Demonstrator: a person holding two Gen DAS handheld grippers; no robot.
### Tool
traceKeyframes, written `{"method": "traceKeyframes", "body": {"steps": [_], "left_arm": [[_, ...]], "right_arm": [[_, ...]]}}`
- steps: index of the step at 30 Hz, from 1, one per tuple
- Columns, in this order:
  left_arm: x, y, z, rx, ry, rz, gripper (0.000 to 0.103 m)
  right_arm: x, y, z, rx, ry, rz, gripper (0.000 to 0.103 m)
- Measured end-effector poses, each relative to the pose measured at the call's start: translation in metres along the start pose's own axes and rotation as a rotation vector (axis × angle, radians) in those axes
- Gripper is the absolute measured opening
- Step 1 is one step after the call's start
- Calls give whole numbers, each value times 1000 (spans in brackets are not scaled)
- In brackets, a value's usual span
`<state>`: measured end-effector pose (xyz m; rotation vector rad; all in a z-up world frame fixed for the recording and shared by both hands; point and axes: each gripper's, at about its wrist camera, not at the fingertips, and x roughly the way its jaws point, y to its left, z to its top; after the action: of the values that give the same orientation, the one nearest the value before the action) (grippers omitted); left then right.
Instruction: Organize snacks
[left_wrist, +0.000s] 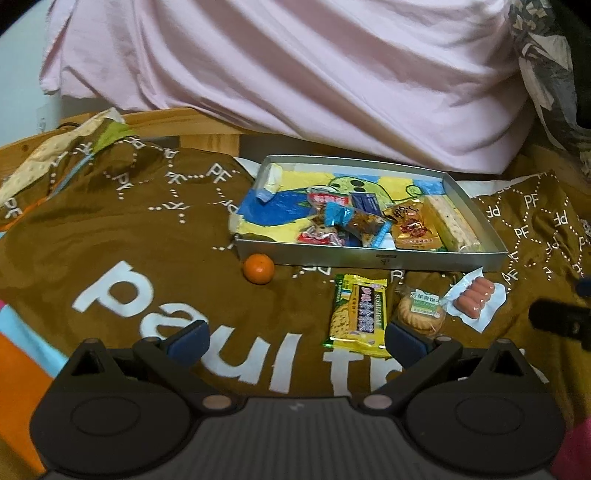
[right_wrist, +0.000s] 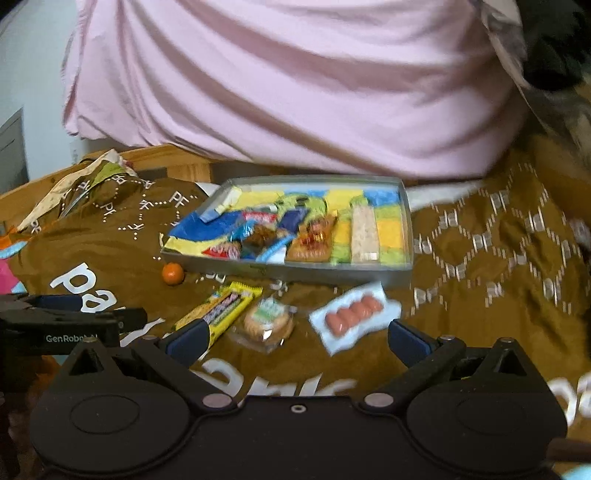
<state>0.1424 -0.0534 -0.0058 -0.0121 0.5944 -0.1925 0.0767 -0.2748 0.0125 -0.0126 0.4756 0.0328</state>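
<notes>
A shallow grey tray (left_wrist: 369, 254) (right_wrist: 295, 271) with a colourful lining holds several wrapped snacks. In front of it on the brown cloth lie a small orange (left_wrist: 259, 269) (right_wrist: 173, 274), a yellow cracker pack (left_wrist: 359, 314) (right_wrist: 221, 308), a round biscuit pack (left_wrist: 422, 314) (right_wrist: 267, 322) and a sausage pack (left_wrist: 474, 302) (right_wrist: 352, 316). My left gripper (left_wrist: 295, 338) is open and empty, its right finger by the yellow pack. My right gripper (right_wrist: 295, 341) is open and empty, just short of the biscuit and sausage packs.
A pink sheet (left_wrist: 295, 74) hangs behind the tray. A wooden edge (left_wrist: 184, 122) and a patterned bag (left_wrist: 55, 158) lie at the back left. The left gripper's body (right_wrist: 66, 325) shows at the left of the right wrist view.
</notes>
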Motion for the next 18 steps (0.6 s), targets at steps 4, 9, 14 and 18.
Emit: {"method": "traceKeyframes", "body": {"steps": [4,9,14,18], "left_arm": [[14,-5,3,24,6,-20,103],[31,-11,7,68,19,-19,103],[51,-13,10,89,74,-31,103],[64,-19,9,149,131,-58,102]], "right_arm": [[17,-12,6,-52,-43,30,102],[47,-29,7,-10,-36,65,102],[70,-32,9,9,-9,120,102],[88,-30,9,-24,49,184,102]]}}
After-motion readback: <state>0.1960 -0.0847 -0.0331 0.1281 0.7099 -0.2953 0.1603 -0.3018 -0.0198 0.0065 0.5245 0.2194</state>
